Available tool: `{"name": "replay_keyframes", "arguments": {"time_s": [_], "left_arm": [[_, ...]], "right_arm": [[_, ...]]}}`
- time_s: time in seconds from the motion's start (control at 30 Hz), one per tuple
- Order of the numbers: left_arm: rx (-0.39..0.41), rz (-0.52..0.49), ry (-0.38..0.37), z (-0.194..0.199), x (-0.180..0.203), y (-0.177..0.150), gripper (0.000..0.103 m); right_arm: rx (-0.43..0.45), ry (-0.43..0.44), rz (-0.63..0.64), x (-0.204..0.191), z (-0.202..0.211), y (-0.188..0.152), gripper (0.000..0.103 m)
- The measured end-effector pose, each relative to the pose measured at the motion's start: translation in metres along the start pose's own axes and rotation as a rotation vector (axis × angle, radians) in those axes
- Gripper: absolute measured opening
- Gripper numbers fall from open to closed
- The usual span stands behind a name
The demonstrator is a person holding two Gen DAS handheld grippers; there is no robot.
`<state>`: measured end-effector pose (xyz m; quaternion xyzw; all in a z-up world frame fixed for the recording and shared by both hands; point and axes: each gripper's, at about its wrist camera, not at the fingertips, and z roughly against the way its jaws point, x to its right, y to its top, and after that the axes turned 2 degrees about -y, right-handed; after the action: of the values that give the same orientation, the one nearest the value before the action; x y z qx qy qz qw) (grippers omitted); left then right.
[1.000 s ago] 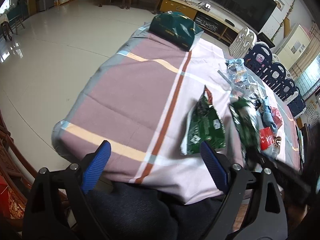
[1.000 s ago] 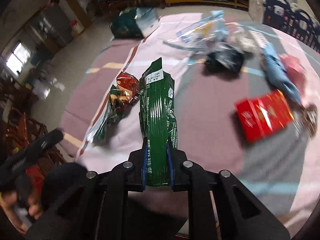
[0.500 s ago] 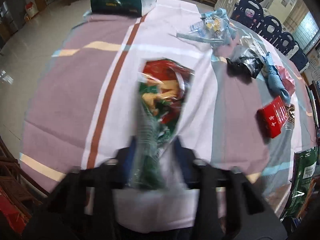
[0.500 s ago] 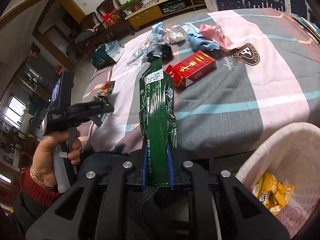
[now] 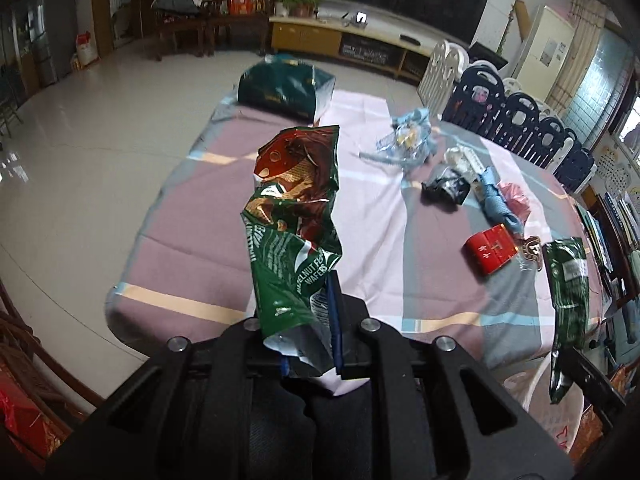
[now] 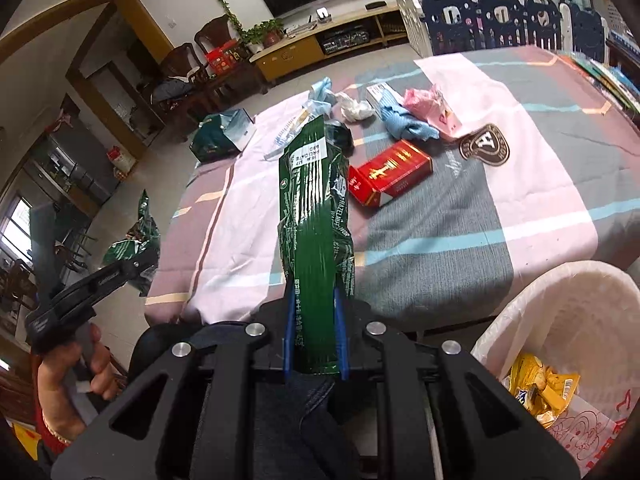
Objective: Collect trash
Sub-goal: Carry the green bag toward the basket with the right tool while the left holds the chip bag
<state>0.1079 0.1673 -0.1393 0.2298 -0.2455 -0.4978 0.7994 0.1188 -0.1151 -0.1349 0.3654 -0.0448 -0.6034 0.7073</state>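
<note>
My left gripper (image 5: pixel 308 320) is shut on a crumpled green and red wafer wrapper (image 5: pixel 294 216), held up off the table's near edge; it also shows in the right wrist view (image 6: pixel 134 240). My right gripper (image 6: pixel 314 332) is shut on a long dark green wrapper (image 6: pixel 316 204), held upright beside a white lined trash basket (image 6: pixel 532 300) with yellow wrappers (image 6: pixel 540 388) inside. The same green wrapper shows at the right of the left wrist view (image 5: pixel 568 292). More trash lies on the table: a red box (image 6: pixel 390 170), blue cloth (image 6: pixel 404 122), pink wrapper (image 6: pixel 430 108), black wrapper (image 5: pixel 446 188).
The table has a pink, grey and mauve checked cloth (image 5: pixel 372 240). A dark green bag (image 5: pixel 284 88) stands at its far end. Dark blue and white plastic chairs (image 5: pixel 520 120) line the right side. A TV cabinet (image 5: pixel 340 40) and wooden chairs stand beyond on tiled floor.
My left gripper closed on the wafer wrapper and lifted it off the table. My right gripper carried the long green wrapper from over the table to beside the basket.
</note>
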Motion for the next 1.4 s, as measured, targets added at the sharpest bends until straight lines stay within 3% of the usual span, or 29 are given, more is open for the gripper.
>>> {"name": "replay_keyframes", "arguments": {"time_s": [0.33,1.4], "left_arm": [[0.071,-0.049,-0.067,0.039,0.016,-0.002,0.016],[0.071,-0.027,-0.065,0.034,0.017,-0.004,0.016]], "right_arm": [[0.06,-0.044,0.059,-0.023,0.025,0.007,0.017],[0.039,-0.034,0.026,-0.02,0.014,0.004,0.017]]}}
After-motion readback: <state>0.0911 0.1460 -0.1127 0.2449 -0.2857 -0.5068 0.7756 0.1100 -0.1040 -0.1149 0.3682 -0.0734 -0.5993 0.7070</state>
